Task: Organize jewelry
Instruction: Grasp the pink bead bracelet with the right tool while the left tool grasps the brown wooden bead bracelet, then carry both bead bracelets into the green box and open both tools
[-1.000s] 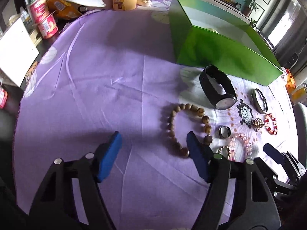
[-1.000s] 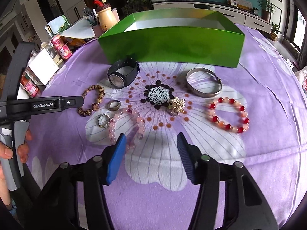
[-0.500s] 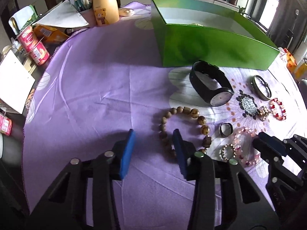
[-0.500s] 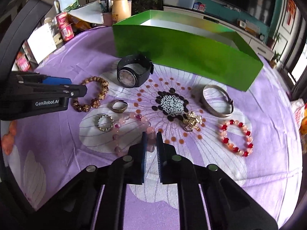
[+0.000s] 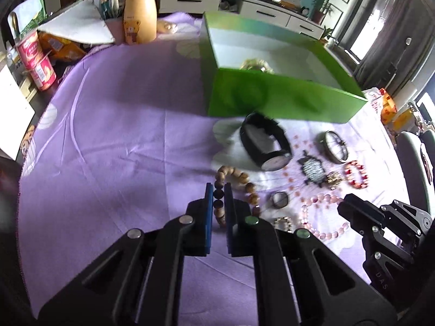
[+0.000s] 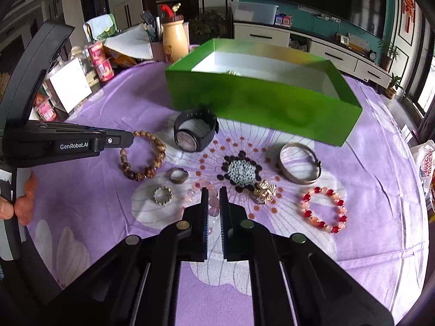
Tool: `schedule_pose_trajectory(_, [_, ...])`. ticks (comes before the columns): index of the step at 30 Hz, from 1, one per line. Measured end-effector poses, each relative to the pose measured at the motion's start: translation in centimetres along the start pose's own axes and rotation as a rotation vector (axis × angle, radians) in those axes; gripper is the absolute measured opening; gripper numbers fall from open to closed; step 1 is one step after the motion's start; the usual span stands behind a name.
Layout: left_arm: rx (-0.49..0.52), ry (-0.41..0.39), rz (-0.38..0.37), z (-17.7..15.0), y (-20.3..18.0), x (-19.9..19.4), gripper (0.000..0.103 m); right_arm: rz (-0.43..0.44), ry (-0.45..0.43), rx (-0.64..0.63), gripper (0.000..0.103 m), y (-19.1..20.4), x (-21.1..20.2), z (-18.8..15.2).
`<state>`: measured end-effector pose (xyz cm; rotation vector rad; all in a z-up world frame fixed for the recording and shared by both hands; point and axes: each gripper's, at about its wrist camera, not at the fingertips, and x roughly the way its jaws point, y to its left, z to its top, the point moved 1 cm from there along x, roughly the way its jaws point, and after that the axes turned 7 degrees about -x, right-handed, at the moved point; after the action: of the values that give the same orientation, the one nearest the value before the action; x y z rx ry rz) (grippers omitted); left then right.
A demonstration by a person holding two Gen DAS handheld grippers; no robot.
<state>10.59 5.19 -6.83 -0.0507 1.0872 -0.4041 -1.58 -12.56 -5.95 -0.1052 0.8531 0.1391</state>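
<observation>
My left gripper (image 5: 218, 190) is shut on the near side of a brown wooden bead bracelet (image 5: 239, 179), also seen in the right wrist view (image 6: 152, 160). My right gripper (image 6: 213, 194) is shut on a pale pink bead bracelet (image 6: 210, 202), which also shows in the left wrist view (image 5: 323, 217). An open green box (image 6: 261, 100) stands behind, with a gold item (image 5: 255, 65) inside. On the cloth lie a black watch (image 6: 194, 133), two rings (image 6: 178, 175), a silver bangle (image 6: 299, 165), a gold brooch (image 6: 265, 191) and a red bead bracelet (image 6: 323, 213).
A purple flowered cloth (image 5: 108, 135) covers the table. At the far left edge stand a yellow bear jar (image 5: 140, 19), red cans (image 5: 38, 59), papers and snack packs. A cabinet and TV are behind the table.
Both grippers have closed: the left on the wooden bracelet, the right on the pink bracelet. Both views have moved forward and tilted up slightly.
</observation>
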Motion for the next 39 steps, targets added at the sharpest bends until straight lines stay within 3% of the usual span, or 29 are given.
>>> schedule_pose_trajectory(12, [0.016, -0.044, -0.083, 1.0, -2.3, -3.6, 0.007, -0.003, -0.07, 0.011, 0.007, -0.8, -3.2, 1.1])
schedule_pose_trajectory(25, [0.037, -0.084, -0.115, 3.2, -4.1, -6.5, 0.007, -0.001, -0.113, 0.047, 0.007, -2.0, -4.9, 2.2])
schedule_pose_trajectory(39, [0.044, -0.143, -0.13, 9.4, -6.4, -7.2, 0.007, -0.035, -0.183, 0.09, 0.007, -5.9, -6.7, 6.8])
